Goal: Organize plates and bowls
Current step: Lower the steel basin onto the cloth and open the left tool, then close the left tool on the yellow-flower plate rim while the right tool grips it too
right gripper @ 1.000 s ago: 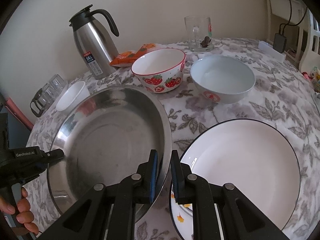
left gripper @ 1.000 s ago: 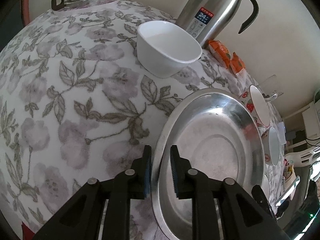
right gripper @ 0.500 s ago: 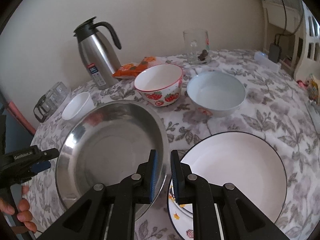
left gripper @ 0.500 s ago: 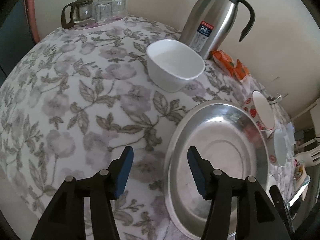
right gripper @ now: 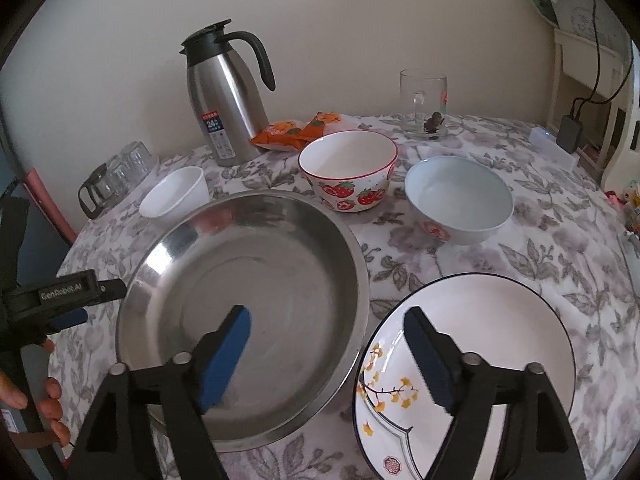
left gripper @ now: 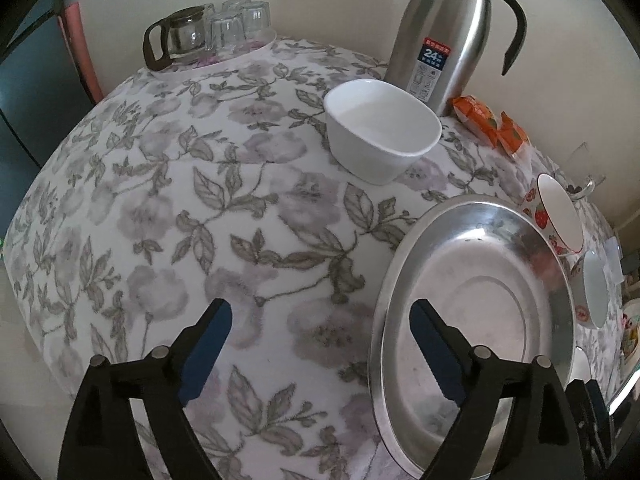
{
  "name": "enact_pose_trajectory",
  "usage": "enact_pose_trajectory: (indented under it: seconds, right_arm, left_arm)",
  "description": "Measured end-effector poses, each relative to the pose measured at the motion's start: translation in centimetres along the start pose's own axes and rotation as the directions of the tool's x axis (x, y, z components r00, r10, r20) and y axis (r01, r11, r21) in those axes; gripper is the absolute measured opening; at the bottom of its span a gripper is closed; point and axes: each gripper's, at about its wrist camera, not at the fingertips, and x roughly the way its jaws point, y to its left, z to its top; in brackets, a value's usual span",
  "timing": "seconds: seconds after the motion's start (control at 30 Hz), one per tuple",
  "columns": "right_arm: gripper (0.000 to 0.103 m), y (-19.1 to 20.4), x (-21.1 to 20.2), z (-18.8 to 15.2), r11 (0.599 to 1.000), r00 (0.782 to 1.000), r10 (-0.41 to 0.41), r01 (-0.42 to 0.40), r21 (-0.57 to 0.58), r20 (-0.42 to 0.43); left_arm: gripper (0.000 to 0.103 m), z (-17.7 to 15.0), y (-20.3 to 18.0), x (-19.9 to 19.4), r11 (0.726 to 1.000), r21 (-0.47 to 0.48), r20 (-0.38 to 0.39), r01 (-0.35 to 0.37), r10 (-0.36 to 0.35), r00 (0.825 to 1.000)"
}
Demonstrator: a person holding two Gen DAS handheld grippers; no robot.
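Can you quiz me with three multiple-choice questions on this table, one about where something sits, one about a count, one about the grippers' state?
1. Where does the small white bowl stand?
A. inside the steel plate
B. between the glass cups and the thermos
C. on the white plate

2. How many bowls are on the table?
A. one
B. three
C. five

3. How are the two grippers?
A. both open, holding nothing
B. both shut on the steel plate
C. only the left open

Answers:
1 B, it sits on the cloth between the glass cups and the thermos.
2 B, the small white bowl, the strawberry bowl and the pale blue bowl.
3 A, the left gripper and right gripper are both spread above the steel plate.
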Motion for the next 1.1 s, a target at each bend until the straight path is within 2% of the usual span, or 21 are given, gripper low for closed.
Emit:
enact_pose_trajectory:
  seconds: [0.1, 0.13, 0.17, 0.43, 0.7, 0.8, 0.97, 1.1]
  right_arm:
    - [0.094, -0.1, 0.0, 0.0, 1.0, 1.0, -0.001, 0.001, 0.008, 0.005]
    - [0.101, -0.1, 0.0, 0.0, 1.0, 1.0, -0.004, 0.004, 0.007, 0.005]
    - [0.103, -0.1, -0.1, 0.0, 1.0, 1.0, -0.007, 0.007, 0.007, 0.008]
    - [0.103, -0.5, -0.4, 0.1, 1.0, 1.0, -0.006, 0.005, 0.02, 0.02]
    - [0.103, -1.6, -1.4, 0.5, 0.999, 0.998, -0.015, 0.013, 0.039, 0.058]
    - [0.103, -2.0, -1.8, 0.5, 0.999, 0.998, -0.019, 0.017, 0.037, 0.061]
    - [0.103, -3.5, -3.2, 0.7, 0.998, 0.997, -0.026, 0.021, 0.057, 0.074]
    - [0.103, -5.6, -4.3, 0.8, 0.994, 0.993, -0.056, 0.046, 0.1, 0.102]
  left_arm:
    - [0.092, 0.0, -0.1, -0.1, 1.0, 0.009, 0.007, 0.0, 0.0, 1.0]
    - [0.092, 0.0, -0.2, -0.1, 1.0, 0.01, 0.01, 0.0, 0.0, 1.0]
    - [0.092, 0.0, -0.2, -0.2, 1.0, 0.012, 0.013, -0.001, 0.0, 1.0]
    - [0.093, 0.0, -0.2, -0.6, 1.0, 0.004, 0.034, 0.005, -0.005, 0.999]
    - [0.095, -0.2, -1.2, -2.1, 0.999, 0.016, 0.094, 0.05, -0.051, 0.994]
    - [0.101, -0.5, -2.2, -3.1, 0.995, 0.04, 0.135, 0.091, -0.096, 0.986]
    - [0.101, -1.1, -4.0, -5.2, 0.987, 0.088, 0.222, 0.131, -0.148, 0.964]
    - [0.101, -1.8, -5.6, -6.4, 0.97, 0.139, 0.229, 0.2, -0.228, 0.947]
